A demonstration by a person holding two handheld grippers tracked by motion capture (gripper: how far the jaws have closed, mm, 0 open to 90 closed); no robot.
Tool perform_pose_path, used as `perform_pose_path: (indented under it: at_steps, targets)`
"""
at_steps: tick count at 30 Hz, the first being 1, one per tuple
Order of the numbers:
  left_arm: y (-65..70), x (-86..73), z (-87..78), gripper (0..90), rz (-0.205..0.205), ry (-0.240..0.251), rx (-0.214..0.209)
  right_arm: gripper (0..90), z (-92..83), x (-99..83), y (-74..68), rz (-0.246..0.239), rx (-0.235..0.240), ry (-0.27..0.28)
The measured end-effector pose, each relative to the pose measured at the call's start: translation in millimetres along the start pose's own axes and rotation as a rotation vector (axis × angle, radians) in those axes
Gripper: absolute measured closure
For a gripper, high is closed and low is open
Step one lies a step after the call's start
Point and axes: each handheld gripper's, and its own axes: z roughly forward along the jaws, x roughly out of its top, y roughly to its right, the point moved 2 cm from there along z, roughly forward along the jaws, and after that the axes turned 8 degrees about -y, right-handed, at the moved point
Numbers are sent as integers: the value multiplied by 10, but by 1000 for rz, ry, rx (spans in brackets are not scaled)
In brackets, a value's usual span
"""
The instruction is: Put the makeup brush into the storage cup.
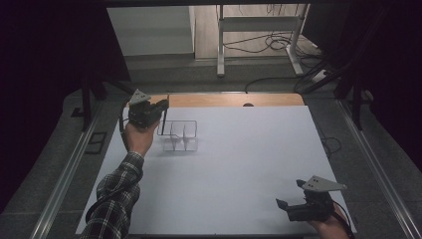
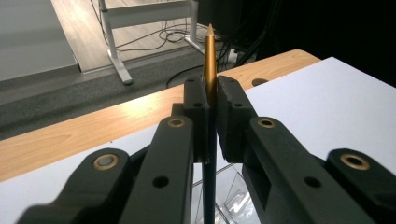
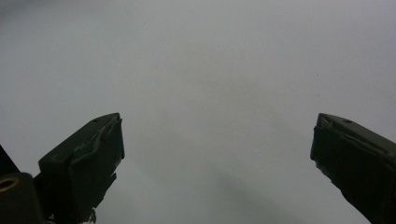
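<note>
The right gripper (image 1: pixel 286 206) sits nearest, at the near right corner of the white sheet (image 1: pixel 249 164), held by a hand (image 1: pixel 331 226) partly cut off at the bottom edge. In the right gripper view its jaws stand wide apart with nothing between them, only blank sheet ahead; the tips of both jaws run out of that view at the bottom.

Farther off, at the far left of the sheet, the left hand (image 1: pixel 138 137), on a plaid sleeve (image 1: pixel 117 199), holds up the left gripper (image 1: pixel 161 105). Its jaws are closed narrow on a pen (image 2: pixel 209 70), clamped upright between the pads (image 2: pixel 196 107). In the left gripper view the pen's gold, pointed upper end rises above the pads, and its dark lower shaft drops below them and is cut off at the bottom edge. In the high view the pen reads only as a thin dark line hanging down from the jaws.

Just below the pen's lower end stands a clear tray (image 1: pixel 178 135) with dividers; whether the pen touches it or sits inside a compartment cannot be told. A corner of the tray shows under the jaws in the left gripper view, mostly hidden by them.

Beyond the left gripper's fingers runs the wooden table edge (image 1: pixel 234 100), then grey floor with a white frame (image 1: pixel 259 30) and loose cables (image 1: pixel 271 45).
</note>
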Motion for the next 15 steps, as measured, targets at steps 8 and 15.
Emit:
perform_pose_path:
  at_steps: [8, 15]
  targets:
    - [-11, -42, 31, 840, -2, -6, 5, 32, 1, -1, -1, -2, 2, -3]
    - [-18, -108, 74, 840, -10, -14, 8, 33, 5, -2, -3, -5, 4, -2]
